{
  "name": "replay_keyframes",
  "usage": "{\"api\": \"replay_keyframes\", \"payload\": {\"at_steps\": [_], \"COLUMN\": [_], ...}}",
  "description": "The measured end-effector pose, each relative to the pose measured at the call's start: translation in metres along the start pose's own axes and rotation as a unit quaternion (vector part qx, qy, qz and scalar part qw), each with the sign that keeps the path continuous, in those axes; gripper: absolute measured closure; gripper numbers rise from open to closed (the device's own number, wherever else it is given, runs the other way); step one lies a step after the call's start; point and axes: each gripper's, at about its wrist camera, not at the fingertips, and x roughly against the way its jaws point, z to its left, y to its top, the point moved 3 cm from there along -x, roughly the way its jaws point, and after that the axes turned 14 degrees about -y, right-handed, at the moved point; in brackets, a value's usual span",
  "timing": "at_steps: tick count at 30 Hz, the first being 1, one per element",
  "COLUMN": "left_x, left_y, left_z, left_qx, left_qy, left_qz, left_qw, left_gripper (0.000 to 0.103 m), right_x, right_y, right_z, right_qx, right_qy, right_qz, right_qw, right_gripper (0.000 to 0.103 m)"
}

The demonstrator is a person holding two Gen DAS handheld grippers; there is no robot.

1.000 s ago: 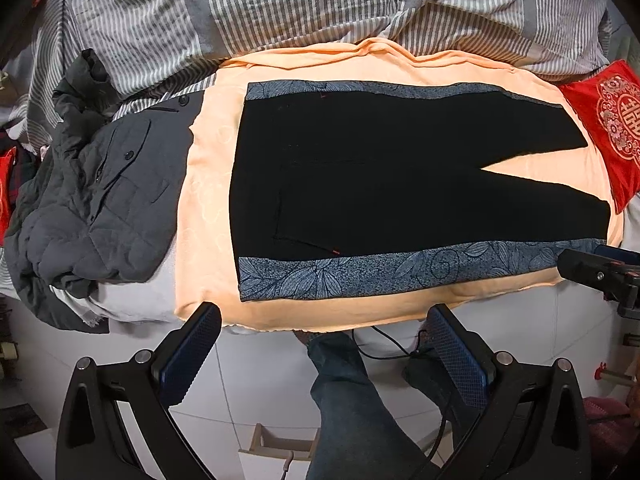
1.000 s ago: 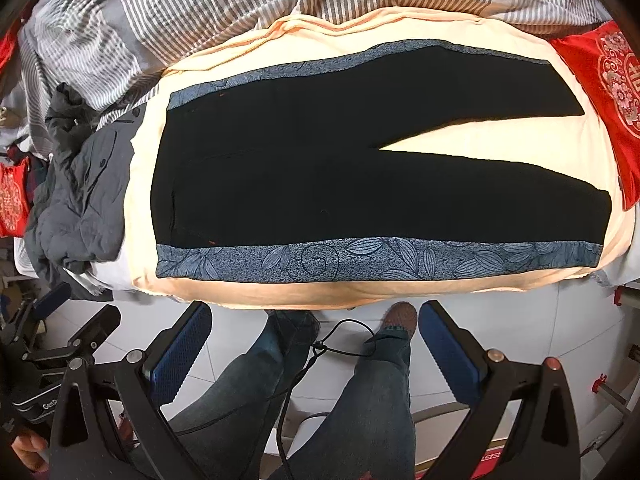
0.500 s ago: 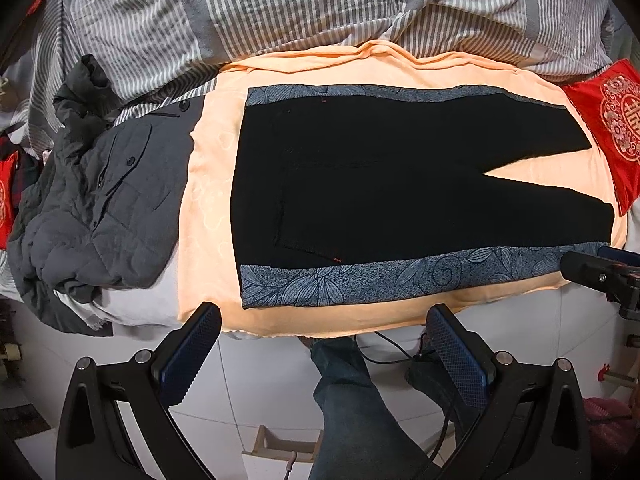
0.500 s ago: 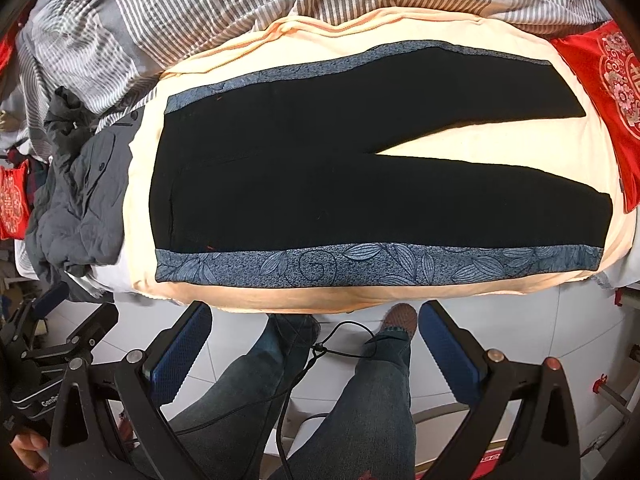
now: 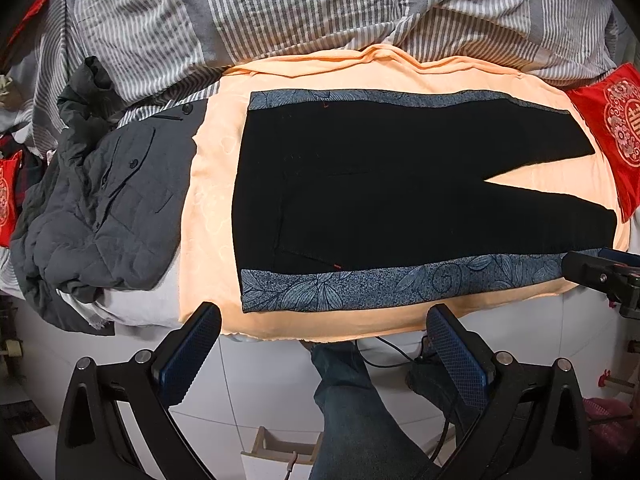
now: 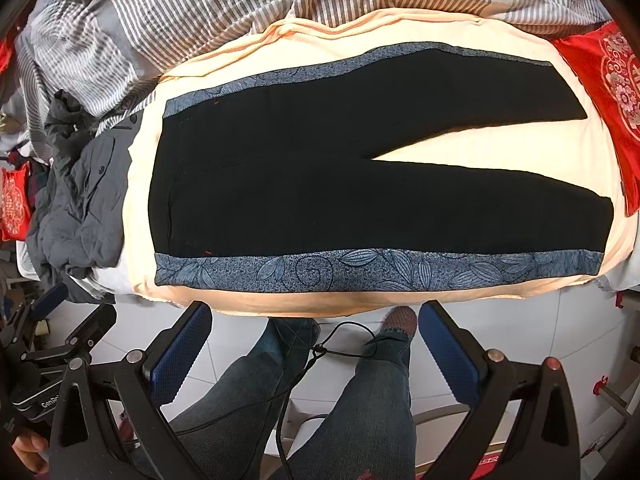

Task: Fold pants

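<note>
Black pants [image 5: 380, 188] with blue floral side stripes lie flat on an orange sheet [image 5: 208, 216] on the bed, waist to the left, legs spread to the right. They also show in the right wrist view [image 6: 320, 184]. My left gripper [image 5: 324, 356] is open and empty, held above the floor in front of the bed edge, near the waist end. My right gripper [image 6: 316, 352] is open and empty, in front of the bed edge near the middle of the pants. Neither touches the pants.
A dark grey quilted jacket [image 5: 96, 204] lies heaped left of the sheet. A striped duvet [image 5: 300, 8] is bunched behind. A red cushion [image 5: 616, 128] sits at the right. The person's legs in jeans [image 6: 340, 408] and a cable are below on the white tiled floor.
Both grippers have drifted slightly toward the bed, so the pants sit a little lower in both views. Nothing was touched and both stay open.
</note>
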Motion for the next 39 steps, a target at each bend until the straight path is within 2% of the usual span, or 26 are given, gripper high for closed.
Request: {"api": "replay_keyframes", "payload": {"at_steps": [31, 34, 39], "left_x": [-0.001, -0.002, -0.002], "left_y": [-0.010, -0.014, -0.030], "left_z": [-0.018, -0.018, -0.016], "left_qx": [0.017, 0.031, 0.091], "left_qy": [0.025, 0.024, 0.016], "left_qz": [0.004, 0.006, -0.008], "left_qw": [0.9995, 0.9992, 0.9957], "left_gripper": [0.000, 0.000, 0.000], "right_x": [-0.009, -0.011, -0.019], "right_y": [0.004, 0.003, -0.009], "right_z": [-0.006, -0.008, -0.025], "right_qx": [0.021, 0.025, 0.037], "right_qy": [0.026, 0.033, 0.048], "right_qz": [0.002, 0.003, 0.012], "right_qw": [0.999, 0.999, 0.998], "right_gripper": [0.000, 0.000, 0.000]}}
